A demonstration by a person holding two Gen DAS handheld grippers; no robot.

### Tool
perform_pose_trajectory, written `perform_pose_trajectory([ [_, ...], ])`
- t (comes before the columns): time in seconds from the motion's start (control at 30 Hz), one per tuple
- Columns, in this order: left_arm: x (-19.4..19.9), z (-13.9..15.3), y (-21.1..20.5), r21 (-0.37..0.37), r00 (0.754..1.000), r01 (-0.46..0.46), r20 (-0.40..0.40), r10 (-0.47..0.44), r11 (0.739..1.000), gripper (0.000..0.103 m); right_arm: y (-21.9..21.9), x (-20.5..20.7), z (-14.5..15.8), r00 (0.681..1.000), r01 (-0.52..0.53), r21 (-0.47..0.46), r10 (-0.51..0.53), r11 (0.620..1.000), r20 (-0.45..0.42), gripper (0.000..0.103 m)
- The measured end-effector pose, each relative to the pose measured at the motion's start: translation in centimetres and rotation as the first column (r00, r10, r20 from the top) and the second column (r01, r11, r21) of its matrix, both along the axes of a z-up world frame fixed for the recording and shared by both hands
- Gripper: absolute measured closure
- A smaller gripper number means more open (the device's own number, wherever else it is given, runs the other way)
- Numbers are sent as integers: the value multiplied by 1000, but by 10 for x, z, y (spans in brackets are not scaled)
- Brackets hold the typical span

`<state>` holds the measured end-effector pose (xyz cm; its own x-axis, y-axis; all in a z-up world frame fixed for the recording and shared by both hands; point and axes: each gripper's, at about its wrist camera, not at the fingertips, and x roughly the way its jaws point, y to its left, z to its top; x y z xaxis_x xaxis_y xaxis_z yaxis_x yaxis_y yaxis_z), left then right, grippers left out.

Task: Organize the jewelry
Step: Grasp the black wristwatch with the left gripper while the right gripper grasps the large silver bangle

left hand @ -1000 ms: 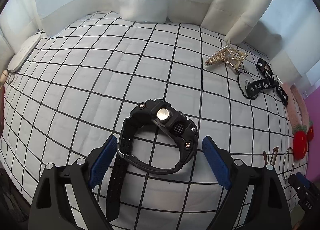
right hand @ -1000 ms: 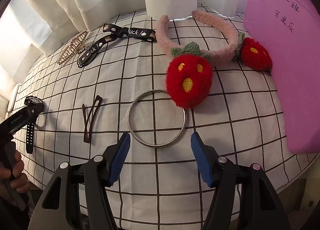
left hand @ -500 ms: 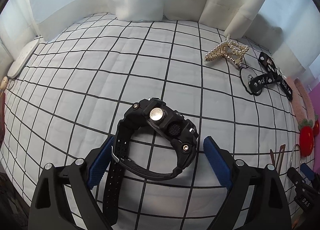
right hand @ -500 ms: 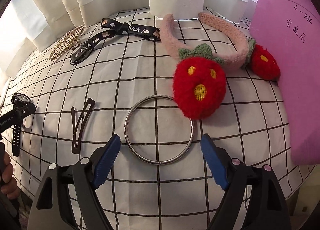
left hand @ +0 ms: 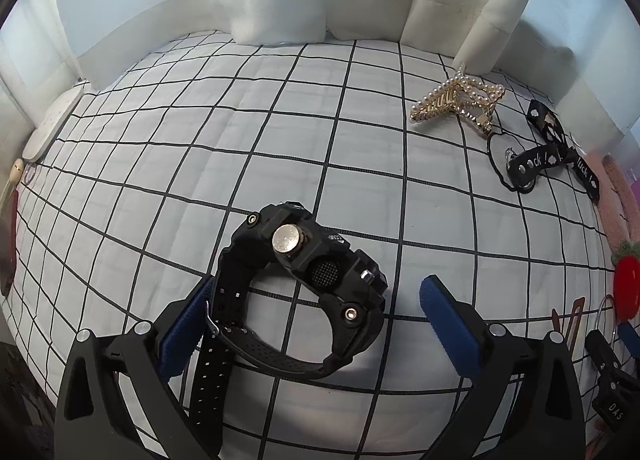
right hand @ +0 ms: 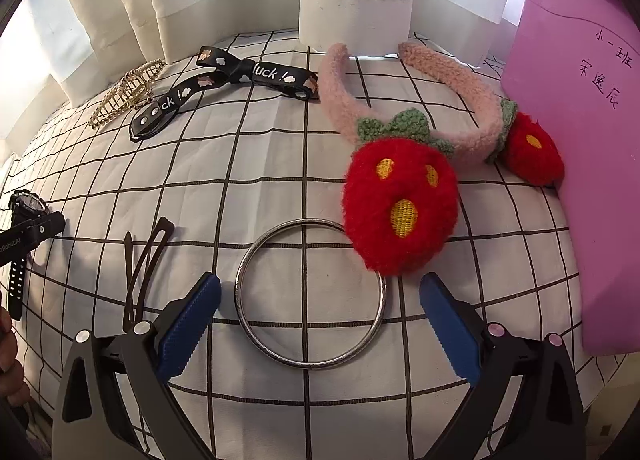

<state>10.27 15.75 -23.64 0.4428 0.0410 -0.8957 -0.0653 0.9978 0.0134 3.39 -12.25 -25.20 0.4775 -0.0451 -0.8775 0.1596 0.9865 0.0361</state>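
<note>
Black watch [left hand: 308, 292] lying on its side on the grid-cloth worktop [left hand: 248, 132], sitting between the spread fingers of the left gripper [left hand: 316, 320]; left blue pad touching or just beside the strap, right pad apart. Silver bangle [right hand: 311, 294] lying flat between the wide-open fingers of the right gripper [right hand: 320, 320], touching neither. Strawberry headband [right hand: 404, 164] overlapping the bangle's far rim. Brown hair clip [right hand: 142, 264] lying just left. Black ribbon [right hand: 236, 78] and gold claw clip [right hand: 126, 92] resting farther back.
</note>
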Motion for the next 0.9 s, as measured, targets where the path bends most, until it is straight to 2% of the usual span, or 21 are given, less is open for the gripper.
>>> perform_pose_trajectory([
  [0.6, -3, 1, -1, 3, 1000, -6, 9, 6, 1000, 8, 3, -1, 2, 998, -56, 9, 56, 998, -1, 10],
  [0.67, -5, 2, -1, 3, 1000, 0, 11, 0, 1000, 12, 4, -4, 2, 998, -65, 9, 65, 998, 2, 13],
  [0.73, -8, 4, -2, 3, 1000, 7, 16, -7, 1000, 16, 7, -6, 5, 996, -83, 6, 83, 997, 12, 28],
  [0.77, -9, 5, -2, 3, 1000, 9, 19, -9, 1000, 20, 10, -7, 6, 996, -91, 4, 90, 996, 19, 32],
  [0.8, -10, 6, -3, 3, 1000, 11, 23, -11, 1000, 22, 11, -8, 7, 996, -88, 3, 88, 996, 16, 32],
  [0.87, -13, 9, -4, 3, 999, 17, 31, -17, 1000, 34, 9, -8, 8, 996, -89, 7, 89, 996, 20, 32],
  [0.9, -13, 9, -5, 4, 999, 23, 28, -23, 1000, 34, 9, -8, 8, 996, -90, 9, 89, 996, 20, 32],
])
